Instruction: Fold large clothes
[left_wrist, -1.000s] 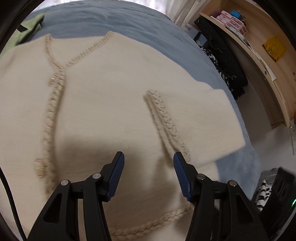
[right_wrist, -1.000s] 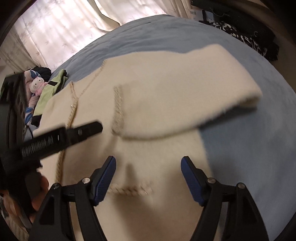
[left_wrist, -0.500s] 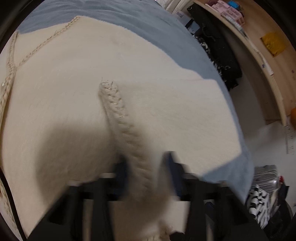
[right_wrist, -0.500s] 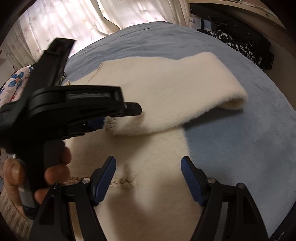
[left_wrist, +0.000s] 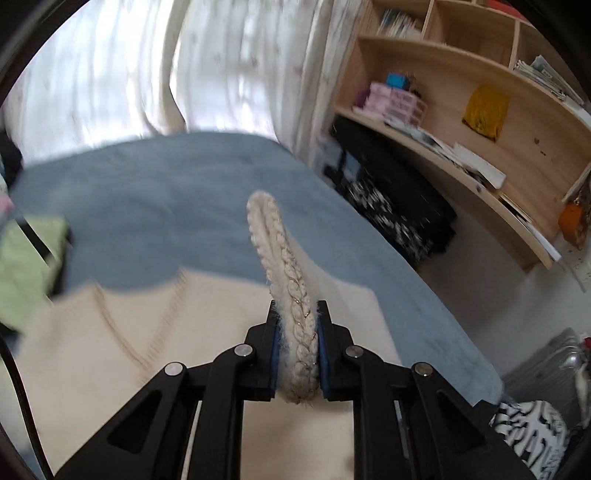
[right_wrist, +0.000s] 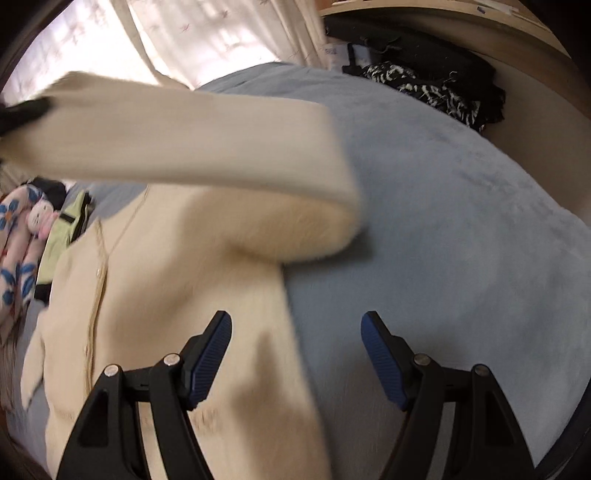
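Note:
A cream knit cardigan (left_wrist: 147, 332) with braided trim lies front-up on the blue bedspread (left_wrist: 147, 199). My left gripper (left_wrist: 297, 306) is closing, its blue pads pressed on the sleeve's braided cuff (left_wrist: 280, 258), which stands up out of the jaws above the bed. In the right wrist view the lifted sleeve (right_wrist: 184, 140) stretches from the shoulder fold up to the left gripper (right_wrist: 22, 110), a dark blur at the left edge. My right gripper (right_wrist: 295, 317) stands open with nothing in it, hovering over the cardigan's (right_wrist: 184, 277) right side edge and the bedspread (right_wrist: 443, 221).
A green garment (left_wrist: 26, 266) and a plush toy (right_wrist: 40, 218) lie at the bed's far left. Black and patterned clothes (left_wrist: 399, 206) are piled beside the bed under a wooden shelf unit (left_wrist: 461, 122). Curtains (left_wrist: 221, 55) hang behind the bed.
My left gripper came down on the sleeve's braided cuff, closed on it and lifted it high, drawing the sleeve off the cardigan's front. My right gripper drifted slightly and stayed open.

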